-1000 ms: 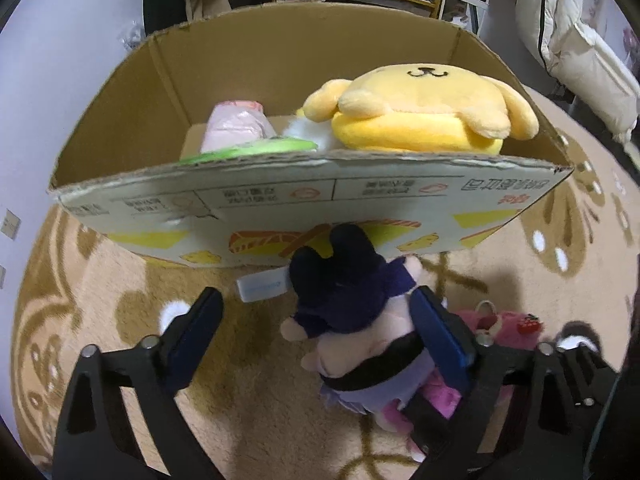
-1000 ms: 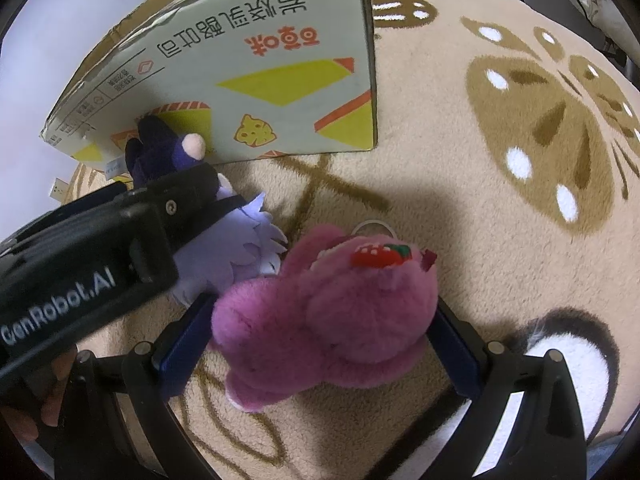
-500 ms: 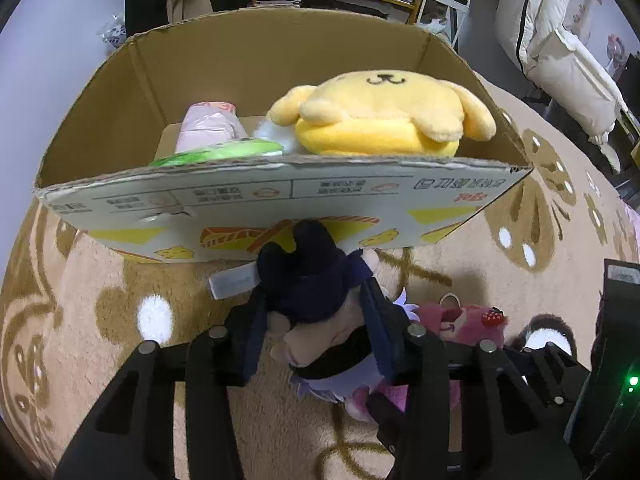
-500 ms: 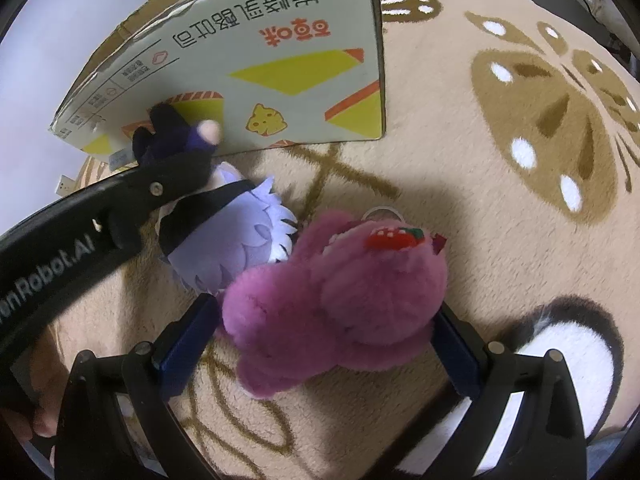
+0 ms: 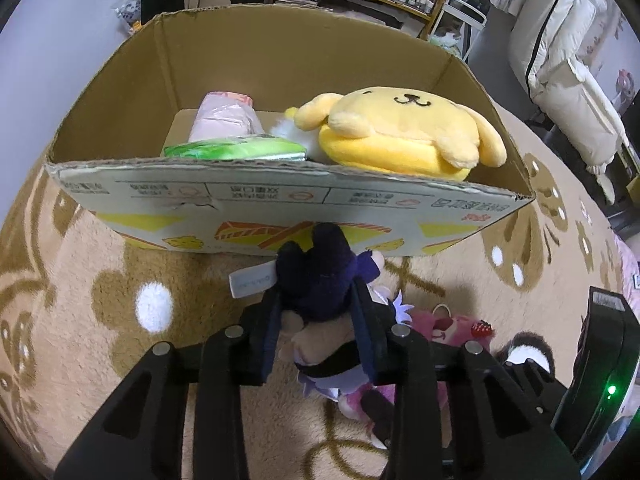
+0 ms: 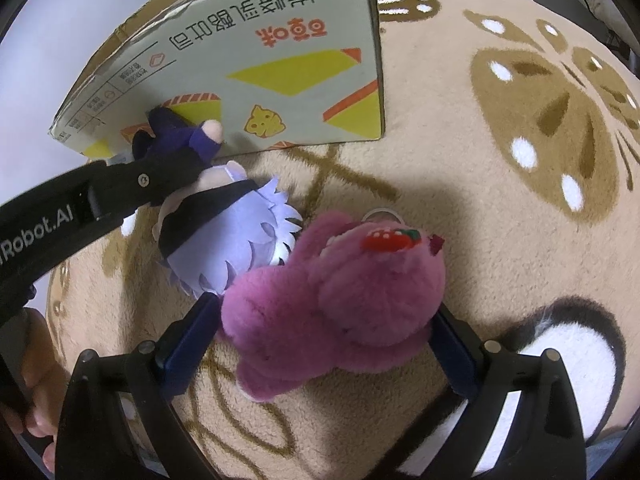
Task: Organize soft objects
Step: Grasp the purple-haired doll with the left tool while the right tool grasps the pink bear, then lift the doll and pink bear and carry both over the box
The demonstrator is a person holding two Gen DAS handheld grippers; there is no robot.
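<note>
Nearest the cardboard box [image 5: 280,208], on the rug [image 5: 100,320] in front of its printed wall, the left gripper [image 5: 318,320] has its jaws pinched narrow around the dark-clothed doll [image 5: 320,280], whose lower half is hidden behind the fingers. The right gripper [image 6: 328,320] stands wide around the pink plush bear [image 6: 336,300], pads beside its flanks; whether they press it is unclear. A hand [image 6: 36,360] is cut off at the frame edge. Inside the box lie a yellow dog plush [image 5: 404,132], a green packet [image 5: 236,148] and a pink packet [image 5: 222,118], partly hidden by the near wall
</note>
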